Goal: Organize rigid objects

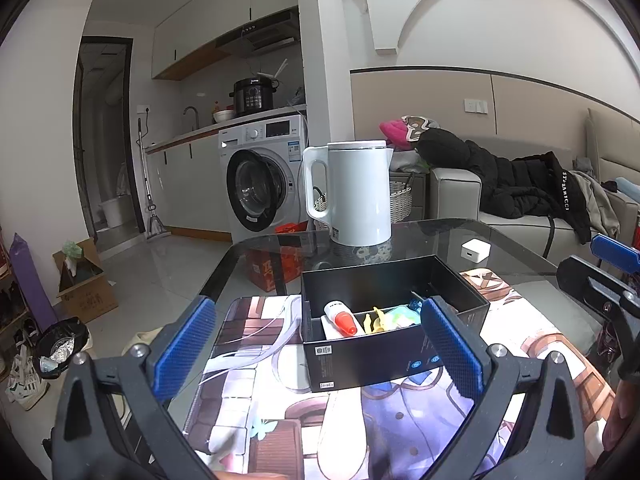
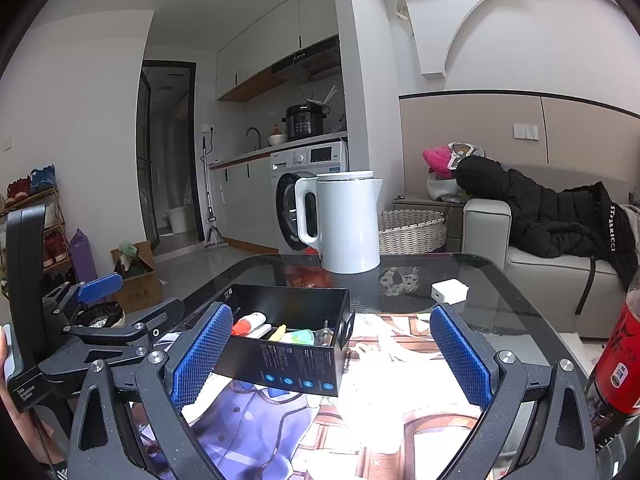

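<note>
Bottle [image 2: 616,364] only in right view, black box [image 2: 292,360] in both

The near wall of the black box [image 1: 384,360] hides the lower parts of the small items inside it; the greenish one [image 2: 298,336] is too blurred to identify. The red-labelled bottle [image 2: 616,364] is cut off by the right edge. Print on the box label [image 1: 323,350] is too small to read.
</note>
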The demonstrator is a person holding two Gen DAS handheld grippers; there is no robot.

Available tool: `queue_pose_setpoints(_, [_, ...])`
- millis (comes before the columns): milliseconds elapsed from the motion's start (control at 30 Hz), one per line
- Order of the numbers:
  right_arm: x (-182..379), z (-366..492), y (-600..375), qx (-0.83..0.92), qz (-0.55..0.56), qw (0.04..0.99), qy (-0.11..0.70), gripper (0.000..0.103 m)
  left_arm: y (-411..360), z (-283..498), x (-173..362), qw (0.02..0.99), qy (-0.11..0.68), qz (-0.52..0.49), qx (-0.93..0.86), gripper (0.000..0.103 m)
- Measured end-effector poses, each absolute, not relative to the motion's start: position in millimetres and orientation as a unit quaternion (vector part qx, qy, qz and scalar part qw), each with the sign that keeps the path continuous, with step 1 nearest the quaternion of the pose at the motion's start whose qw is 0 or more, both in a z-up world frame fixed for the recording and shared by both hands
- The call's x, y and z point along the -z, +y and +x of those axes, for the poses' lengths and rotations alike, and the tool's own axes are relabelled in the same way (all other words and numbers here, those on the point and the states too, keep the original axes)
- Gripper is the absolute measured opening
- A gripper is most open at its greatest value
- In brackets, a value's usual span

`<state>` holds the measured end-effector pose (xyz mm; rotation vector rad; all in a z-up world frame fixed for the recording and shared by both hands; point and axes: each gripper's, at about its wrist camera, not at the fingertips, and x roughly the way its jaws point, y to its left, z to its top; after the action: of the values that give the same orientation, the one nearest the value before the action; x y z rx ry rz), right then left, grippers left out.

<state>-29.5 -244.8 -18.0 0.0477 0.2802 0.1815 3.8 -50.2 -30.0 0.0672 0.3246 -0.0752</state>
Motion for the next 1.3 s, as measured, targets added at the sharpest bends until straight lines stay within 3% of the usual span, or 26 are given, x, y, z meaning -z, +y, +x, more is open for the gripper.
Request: queue_pose_setpoints(1300, [17.7,-29.9,-247.5,-0.089,0.025,0.986,0.137,0.101,-48.2,7.3,27.1,0.987,0.158,0.033,0.018,0.103])
